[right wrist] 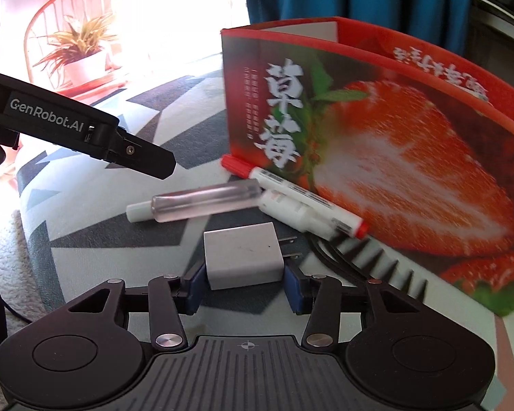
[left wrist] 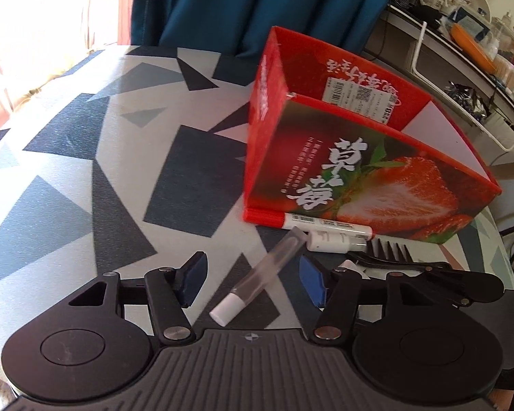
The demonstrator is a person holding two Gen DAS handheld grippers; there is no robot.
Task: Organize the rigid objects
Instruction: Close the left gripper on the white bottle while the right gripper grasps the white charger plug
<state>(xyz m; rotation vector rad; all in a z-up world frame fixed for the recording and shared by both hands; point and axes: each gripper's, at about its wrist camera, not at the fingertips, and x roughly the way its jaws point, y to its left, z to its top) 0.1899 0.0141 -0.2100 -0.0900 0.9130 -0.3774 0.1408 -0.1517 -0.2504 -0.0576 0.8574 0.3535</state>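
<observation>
Beside the glossy printed cardboard box lie a clear plastic tube, a matt white plastic charger and a smooth plastic marker.

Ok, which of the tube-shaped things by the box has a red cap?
The marker lying tight along the foot of the strawberry box. The clear tube has a white cap, and the small white tube shows no red.

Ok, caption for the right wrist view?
Right gripper clamps a white charger beside the strawberry box.
</observation>
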